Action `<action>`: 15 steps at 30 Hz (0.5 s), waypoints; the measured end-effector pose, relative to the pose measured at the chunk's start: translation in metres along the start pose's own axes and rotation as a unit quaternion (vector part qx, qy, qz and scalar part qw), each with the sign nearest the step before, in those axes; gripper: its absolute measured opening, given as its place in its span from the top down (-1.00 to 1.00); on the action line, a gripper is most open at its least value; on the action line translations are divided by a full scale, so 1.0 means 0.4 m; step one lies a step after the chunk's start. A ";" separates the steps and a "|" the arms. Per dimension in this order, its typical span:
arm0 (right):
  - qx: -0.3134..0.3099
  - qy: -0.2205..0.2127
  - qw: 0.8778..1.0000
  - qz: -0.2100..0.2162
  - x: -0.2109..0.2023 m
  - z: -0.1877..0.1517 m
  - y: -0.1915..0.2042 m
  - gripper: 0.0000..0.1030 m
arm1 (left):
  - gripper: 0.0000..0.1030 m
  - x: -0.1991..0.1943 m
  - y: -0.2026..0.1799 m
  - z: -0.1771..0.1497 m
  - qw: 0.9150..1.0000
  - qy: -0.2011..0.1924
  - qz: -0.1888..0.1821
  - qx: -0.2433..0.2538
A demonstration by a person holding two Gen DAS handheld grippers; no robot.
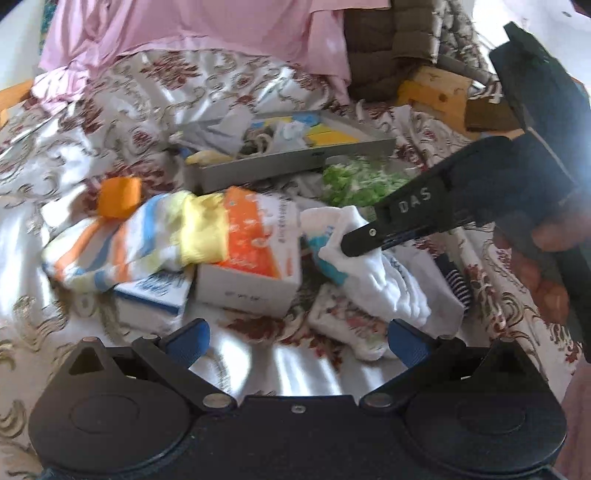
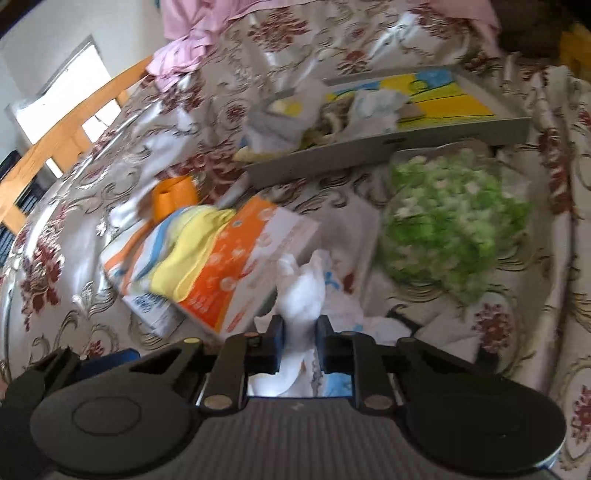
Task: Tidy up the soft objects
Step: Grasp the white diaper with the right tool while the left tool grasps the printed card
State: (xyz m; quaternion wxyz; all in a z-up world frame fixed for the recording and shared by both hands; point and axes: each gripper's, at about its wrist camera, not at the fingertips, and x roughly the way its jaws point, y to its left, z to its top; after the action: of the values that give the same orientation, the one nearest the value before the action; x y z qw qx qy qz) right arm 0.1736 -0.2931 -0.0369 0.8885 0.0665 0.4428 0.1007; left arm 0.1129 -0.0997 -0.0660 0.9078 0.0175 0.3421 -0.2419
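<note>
My right gripper [image 2: 300,336] is shut on a white sock with blue marks [image 2: 301,291]. In the left wrist view the same gripper [image 1: 354,242] comes in from the right and pinches that sock [image 1: 373,273] above the bed. My left gripper [image 1: 297,343] is open and empty, low over the bedspread in front of the sock. A striped yellow, orange and blue sock [image 1: 140,240] lies draped over an orange-and-white box [image 1: 258,243], and shows in the right wrist view too [image 2: 177,254]. A shallow grey box [image 1: 295,162] farther back holds several small soft items.
A green-and-white fluffy cloth [image 2: 454,225] lies right of the grey box [image 2: 388,147]. A dark striped sock [image 1: 456,278] lies right of the white one. An orange roll [image 1: 120,195], a blue-and-white box [image 1: 155,295], pink fabric [image 1: 207,33] and a brown jacket [image 1: 380,44] are on the floral bedspread [image 1: 74,140].
</note>
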 end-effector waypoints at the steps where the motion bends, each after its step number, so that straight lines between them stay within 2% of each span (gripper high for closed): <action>1: 0.004 -0.003 1.000 -0.007 -0.003 0.001 -0.008 0.62 | -0.98 0.007 -0.009 0.002 1.000 -0.002 -0.006 0.006; 8: 0.032 -0.002 0.999 -0.020 0.002 0.010 -0.054 0.61 | -0.94 0.064 -0.050 0.007 0.998 0.007 -0.056 0.036; 12: 0.029 -0.002 0.999 -0.023 0.007 0.013 -0.053 0.59 | -0.88 0.088 -0.029 0.011 0.989 0.059 -0.135 -0.020; 15: 0.031 -0.001 0.999 -0.022 0.008 0.012 -0.053 0.58 | -0.88 0.100 -0.019 0.008 0.984 0.073 -0.154 -0.050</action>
State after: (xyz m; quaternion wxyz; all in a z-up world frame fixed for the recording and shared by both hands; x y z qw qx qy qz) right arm 0.1818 -0.3131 -0.0409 0.8882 0.0845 0.4466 0.0667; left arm 0.1374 -0.1240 -0.0880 0.8320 -0.0636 0.4177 -0.3595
